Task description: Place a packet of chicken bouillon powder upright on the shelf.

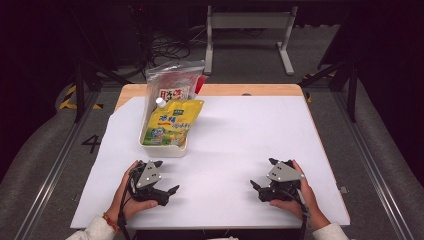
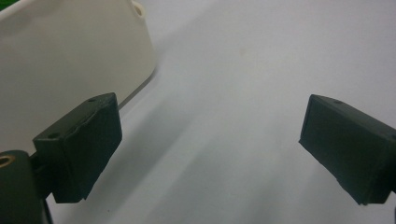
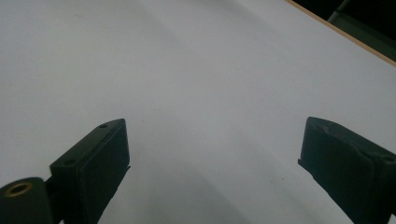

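Both hands rested low near the table's front edge, well apart, the left tongs (image 1: 167,177) and the right tongs (image 1: 263,173) each with jaws spread wide and empty, tips turned inward toward each other.

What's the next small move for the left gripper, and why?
Probably ease the left gripper forward toward the white bin, heading for the yellow pouch. Its jaws stand wide apart with nothing between them, the bin sits just ahead of it, and the pouch leans out of the bin's top. The right gripper rests open, farther off.
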Action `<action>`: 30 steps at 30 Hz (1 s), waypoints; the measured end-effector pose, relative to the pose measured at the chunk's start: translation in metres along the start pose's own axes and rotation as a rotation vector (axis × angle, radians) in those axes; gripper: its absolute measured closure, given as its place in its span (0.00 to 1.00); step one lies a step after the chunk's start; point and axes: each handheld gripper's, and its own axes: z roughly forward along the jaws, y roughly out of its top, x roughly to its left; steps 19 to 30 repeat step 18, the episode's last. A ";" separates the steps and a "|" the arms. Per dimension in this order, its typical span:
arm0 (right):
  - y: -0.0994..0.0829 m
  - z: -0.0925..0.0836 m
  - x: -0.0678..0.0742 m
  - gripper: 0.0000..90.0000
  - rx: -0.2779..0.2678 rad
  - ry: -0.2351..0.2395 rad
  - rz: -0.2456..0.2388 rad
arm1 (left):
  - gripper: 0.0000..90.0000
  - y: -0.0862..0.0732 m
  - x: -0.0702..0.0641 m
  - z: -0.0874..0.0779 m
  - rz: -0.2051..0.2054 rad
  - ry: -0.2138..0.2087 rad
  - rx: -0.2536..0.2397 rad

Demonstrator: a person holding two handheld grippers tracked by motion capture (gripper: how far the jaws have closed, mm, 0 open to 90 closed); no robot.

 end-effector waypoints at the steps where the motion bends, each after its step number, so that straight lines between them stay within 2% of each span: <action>1: 0.000 -0.001 0.000 0.12 -0.004 -0.007 0.006 | 0.07 0.000 0.000 0.000 0.003 -0.002 0.002; 5: 0.000 -0.003 -0.003 0.13 -0.028 -0.012 0.017 | 0.06 0.000 0.000 0.001 0.008 -0.026 -0.005; 10: -0.001 -0.004 -0.003 0.12 -0.018 -0.034 0.017 | 0.05 0.003 0.001 0.001 0.009 -0.014 -0.013; 15: -0.002 -0.008 -0.005 0.12 -0.027 -0.063 0.016 | 0.05 0.004 -0.001 0.003 0.011 -0.020 -0.014; 30: -0.002 -0.010 -0.006 0.12 -0.031 -0.065 0.021 | 0.05 0.005 -0.001 0.004 0.013 -0.014 -0.004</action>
